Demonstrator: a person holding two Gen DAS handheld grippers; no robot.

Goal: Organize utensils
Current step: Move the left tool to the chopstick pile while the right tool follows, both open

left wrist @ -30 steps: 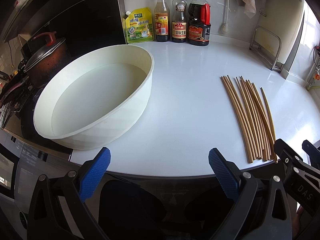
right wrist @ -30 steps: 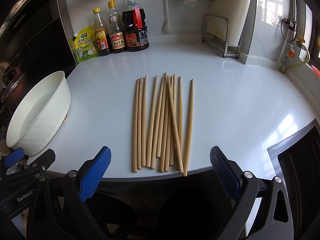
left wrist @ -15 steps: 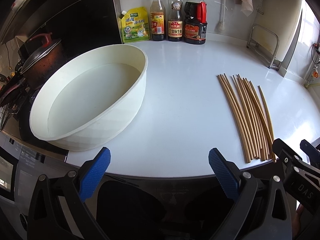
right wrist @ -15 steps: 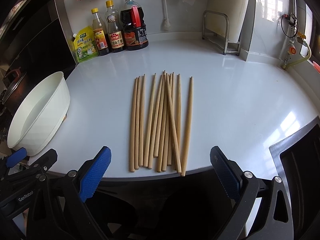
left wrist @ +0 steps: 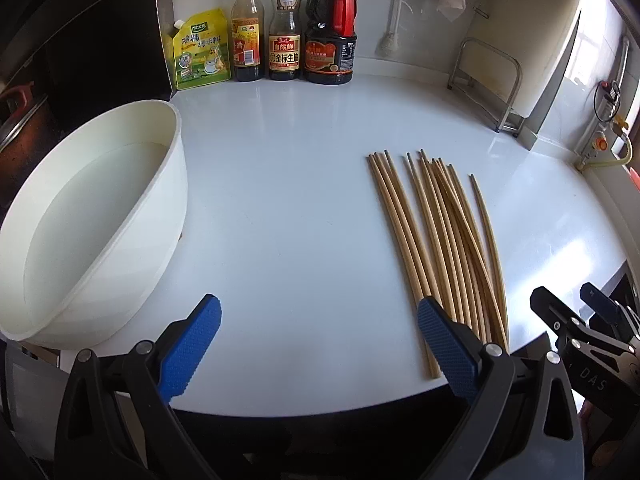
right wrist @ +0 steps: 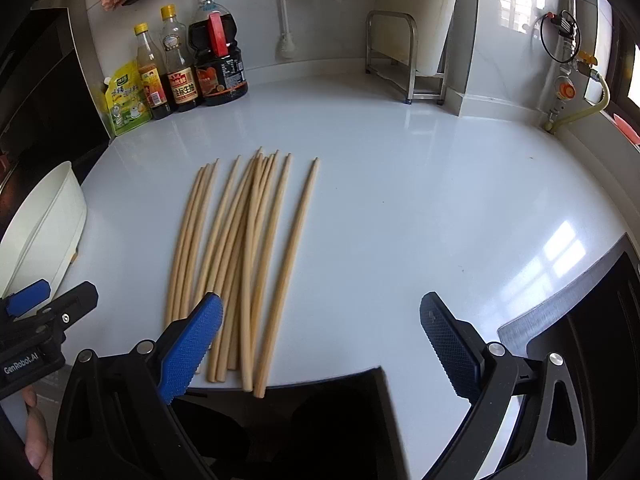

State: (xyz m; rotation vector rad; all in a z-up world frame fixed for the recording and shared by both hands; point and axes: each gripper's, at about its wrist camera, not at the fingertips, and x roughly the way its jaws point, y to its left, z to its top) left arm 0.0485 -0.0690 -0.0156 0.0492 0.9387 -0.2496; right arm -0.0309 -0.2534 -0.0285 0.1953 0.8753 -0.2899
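Observation:
Several wooden chopsticks [left wrist: 440, 240] [right wrist: 244, 256] lie side by side on the white counter, tips pointing away from me, near ends at the front edge. A large white basin [left wrist: 100, 224] [right wrist: 44, 224] holding water stands at the left. My left gripper [left wrist: 318, 346] is open and empty over the counter's front edge, its right finger beside the leftmost chopsticks' near ends. My right gripper [right wrist: 320, 344] is open and empty, its left finger over the near ends of the chopsticks. Each gripper shows at the edge of the other's view.
A green pouch [left wrist: 202, 50] and three sauce bottles [left wrist: 286, 24] stand at the back wall. A metal rack [left wrist: 490, 80] with a white board is at the back right. A dark pot [left wrist: 16, 120] sits on the stove at left. A gas valve [right wrist: 566, 88] is on the right wall.
Both grippers have moved forward and to the right. The chopsticks now sit closer and further left in the right wrist view, and the basin has slid to the left edge.

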